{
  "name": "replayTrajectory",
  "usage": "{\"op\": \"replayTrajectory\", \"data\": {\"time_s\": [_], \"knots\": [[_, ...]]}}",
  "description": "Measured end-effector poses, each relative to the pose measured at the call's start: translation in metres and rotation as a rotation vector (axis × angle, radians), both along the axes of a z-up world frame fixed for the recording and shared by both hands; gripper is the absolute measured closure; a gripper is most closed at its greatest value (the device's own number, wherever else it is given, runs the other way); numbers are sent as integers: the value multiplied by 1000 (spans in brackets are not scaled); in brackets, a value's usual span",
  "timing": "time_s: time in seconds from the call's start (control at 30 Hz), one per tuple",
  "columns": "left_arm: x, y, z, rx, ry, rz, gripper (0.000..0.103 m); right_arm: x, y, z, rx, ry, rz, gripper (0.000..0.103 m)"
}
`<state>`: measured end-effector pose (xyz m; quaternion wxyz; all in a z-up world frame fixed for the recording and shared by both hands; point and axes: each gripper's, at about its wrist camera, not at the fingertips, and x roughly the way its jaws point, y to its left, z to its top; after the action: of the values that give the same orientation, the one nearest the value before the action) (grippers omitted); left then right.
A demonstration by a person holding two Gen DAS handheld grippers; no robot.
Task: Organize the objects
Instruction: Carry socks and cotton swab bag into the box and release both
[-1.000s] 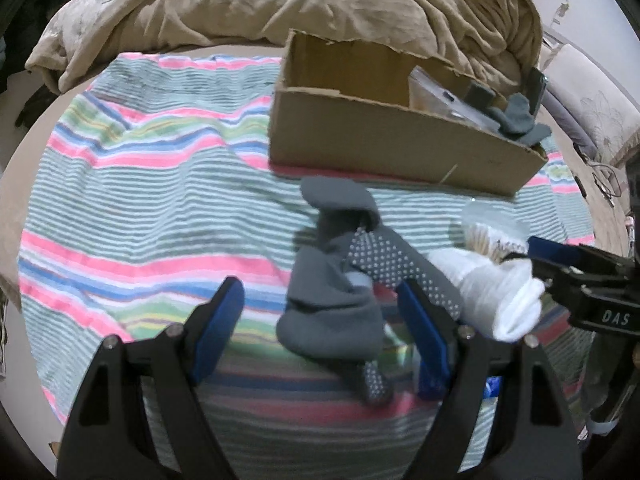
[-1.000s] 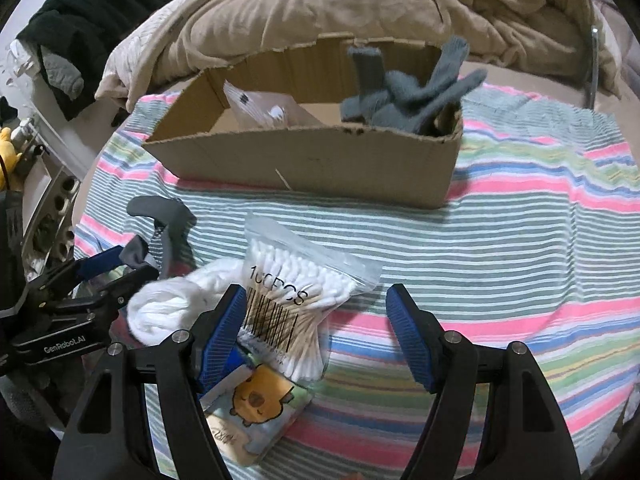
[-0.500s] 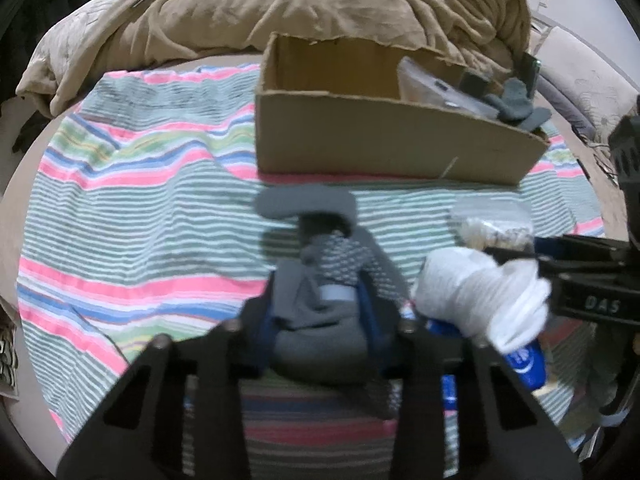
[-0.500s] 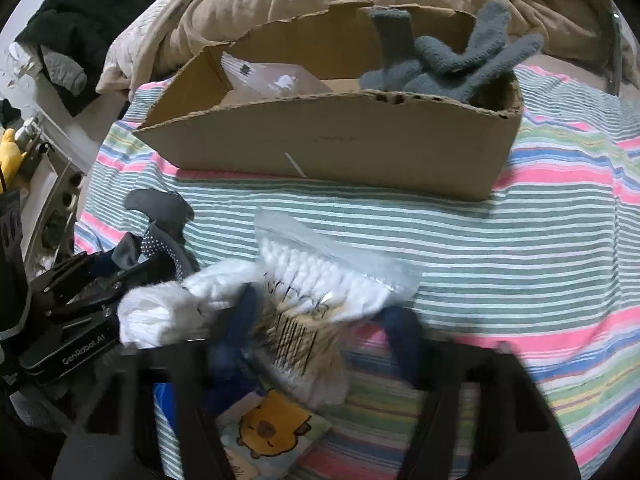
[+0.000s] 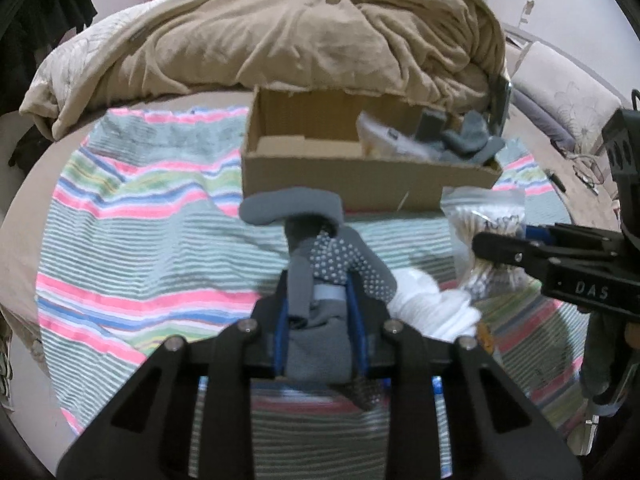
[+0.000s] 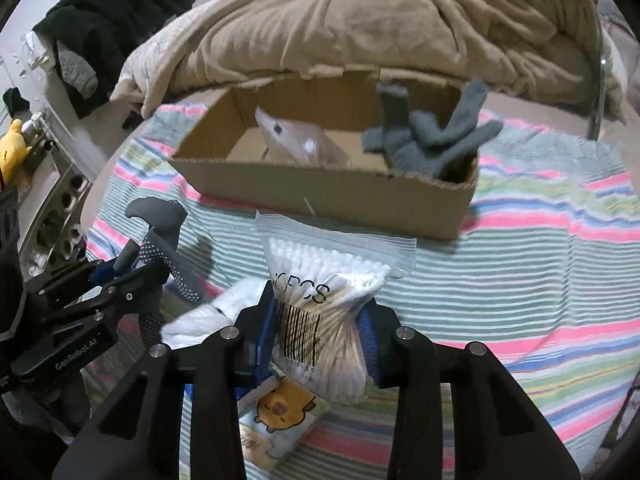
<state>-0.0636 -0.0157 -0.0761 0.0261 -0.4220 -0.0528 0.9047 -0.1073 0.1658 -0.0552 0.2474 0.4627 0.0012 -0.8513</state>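
My left gripper (image 5: 319,330) is shut on a grey sock bundle (image 5: 316,264) with white grip dots, lifted off the striped cloth (image 5: 140,240). My right gripper (image 6: 318,330) is shut on a clear bag of cotton swabs (image 6: 324,300), also raised; it shows at the right of the left wrist view (image 5: 486,232). A cardboard box (image 5: 360,176) stands beyond both, holding grey socks (image 6: 432,140) and a clear packet (image 6: 296,140). A white sock roll (image 5: 428,308) lies between the grippers.
A pack with a cartoon bear (image 6: 280,412) lies under the right gripper. A rumpled tan blanket (image 5: 300,40) rises behind the box. Black clothes (image 6: 108,32) hang at the far left. The left part of the striped cloth is bare.
Both grippers went from open to shut: the left closed on the grey sock bundle, the right on the cotton swab bag. Both lifted and moved toward the box.
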Motion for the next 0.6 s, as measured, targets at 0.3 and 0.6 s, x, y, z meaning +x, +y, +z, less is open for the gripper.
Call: {"op": "replayTrajectory", "data": {"time_s": [0.3,0.6], "knots": [[-1,-3,31,16,63,5,76,2,4,35,-15,75,4,64],[-26,-6,51,26,121,-6,76,-19,5,59,-28,139,-16,64]]}}
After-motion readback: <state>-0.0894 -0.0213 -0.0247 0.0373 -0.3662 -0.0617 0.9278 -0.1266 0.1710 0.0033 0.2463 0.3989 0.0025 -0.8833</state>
